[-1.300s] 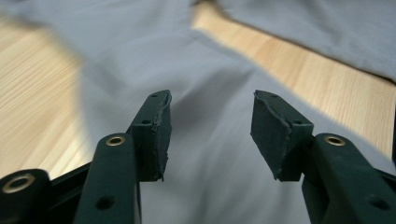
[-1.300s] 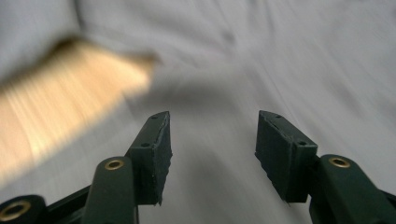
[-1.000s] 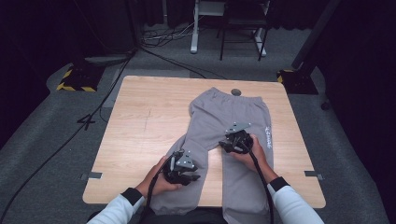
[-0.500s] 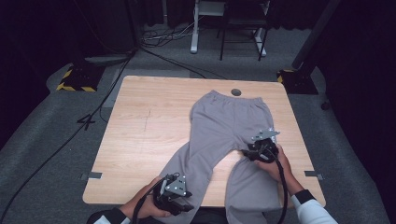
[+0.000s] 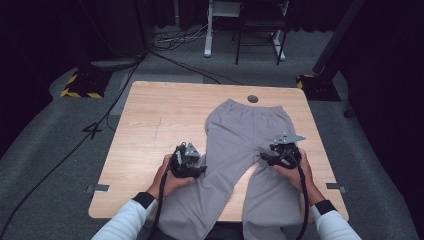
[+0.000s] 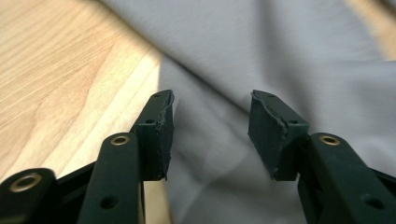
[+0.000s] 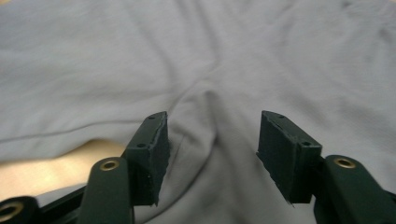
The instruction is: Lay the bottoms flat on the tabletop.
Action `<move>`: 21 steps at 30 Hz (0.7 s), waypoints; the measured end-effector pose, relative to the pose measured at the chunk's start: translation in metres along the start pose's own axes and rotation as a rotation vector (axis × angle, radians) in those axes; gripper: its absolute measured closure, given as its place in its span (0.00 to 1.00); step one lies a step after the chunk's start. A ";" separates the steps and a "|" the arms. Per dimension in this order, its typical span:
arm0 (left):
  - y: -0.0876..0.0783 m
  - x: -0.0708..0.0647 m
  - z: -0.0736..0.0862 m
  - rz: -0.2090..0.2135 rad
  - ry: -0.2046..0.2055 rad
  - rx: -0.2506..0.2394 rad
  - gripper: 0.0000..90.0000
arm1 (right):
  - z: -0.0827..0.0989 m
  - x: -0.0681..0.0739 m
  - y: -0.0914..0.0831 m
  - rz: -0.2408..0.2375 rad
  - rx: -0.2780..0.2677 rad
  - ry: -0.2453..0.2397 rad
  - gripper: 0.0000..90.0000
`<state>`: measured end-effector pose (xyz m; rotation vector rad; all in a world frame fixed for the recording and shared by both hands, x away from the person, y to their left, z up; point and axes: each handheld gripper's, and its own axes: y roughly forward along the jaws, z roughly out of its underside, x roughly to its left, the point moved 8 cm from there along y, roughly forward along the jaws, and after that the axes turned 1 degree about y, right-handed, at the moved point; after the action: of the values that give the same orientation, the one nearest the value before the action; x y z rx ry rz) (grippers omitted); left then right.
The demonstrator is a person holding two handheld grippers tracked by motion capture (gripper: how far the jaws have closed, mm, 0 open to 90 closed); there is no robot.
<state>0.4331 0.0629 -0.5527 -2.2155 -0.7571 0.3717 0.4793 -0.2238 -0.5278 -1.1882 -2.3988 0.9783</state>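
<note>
Movement since earlier frames: both hands have shifted along the grey sweatpants (image 5: 245,145); the left gripper (image 5: 192,165), which was off the near desk edge half a second ago, is back up at the outer edge of the left trouser leg, while the right gripper (image 5: 277,157) has drawn outward from the middle to the right leg and now sits level with the crotch.
Left fingers: spread, having just been opening; in the left gripper view the fingers (image 6: 161,133) straddle the cloth edge where it meets the wood, nothing pinched.
Right fingers: spread wider, likewise just opening; in the right gripper view the fingers (image 7: 156,156) stand either side of a raised crease, pads clear of the fabric.
Garment position: flat on the desk (image 5: 160,120), waistband toward the far edge, legs splayed toward the person and hanging over the near edge.
Meaning for the work: judged a release and re-position between smoothing strokes; the cloth appears flatter but creases remain near the crotch.
Count: one pair of sweatpants; two grippers; one desk; one small dark round fitting (image 5: 253,98) by the waistband, possibly a cable port, too small to confirm.
</note>
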 end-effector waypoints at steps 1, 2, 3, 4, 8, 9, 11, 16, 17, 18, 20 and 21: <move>0.000 0.002 0.000 -0.003 -0.010 0.002 0.62 | 0.000 -0.006 0.001 0.015 -0.002 0.005 0.47; 0.000 0.002 0.000 -0.009 -0.004 0.003 0.65 | 0.000 -0.016 0.003 0.050 0.003 0.003 0.48; -0.002 0.003 0.001 -0.016 0.014 0.010 0.66 | 0.001 -0.022 0.005 0.084 0.005 -0.004 0.50; -0.004 0.004 0.003 -0.027 0.011 0.012 0.66 | 0.004 -0.032 0.007 0.114 0.013 0.000 0.51; -0.017 0.007 0.017 -0.056 -0.003 0.018 0.70 | 0.018 -0.059 0.013 0.158 0.054 0.055 0.54; -0.023 0.009 0.023 -0.069 -0.012 0.025 0.70 | 0.020 -0.064 0.010 0.159 0.069 0.072 0.54; -0.034 0.015 0.036 -0.090 -0.032 0.025 0.70 | 0.023 -0.073 0.007 0.168 0.088 0.103 0.53; -0.064 0.022 0.069 -0.108 -0.125 0.014 0.69 | 0.037 -0.102 -0.004 0.197 0.071 0.224 0.52; -0.068 0.020 0.074 -0.108 -0.125 0.009 0.68 | 0.038 -0.104 -0.005 0.204 0.072 0.226 0.50; -0.072 0.018 0.078 -0.103 -0.126 0.014 0.69 | 0.039 -0.106 -0.006 0.214 0.077 0.219 0.49; -0.075 0.012 0.081 -0.072 -0.126 0.008 0.66 | 0.041 -0.107 -0.010 0.232 0.090 0.223 0.48; -0.074 0.008 0.080 -0.052 -0.123 0.001 0.63 | 0.041 -0.109 -0.012 0.243 0.089 0.217 0.47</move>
<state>0.3719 0.1537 -0.5520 -2.1832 -0.8775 0.4855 0.5180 -0.3329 -0.5453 -1.4946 -2.0574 0.9585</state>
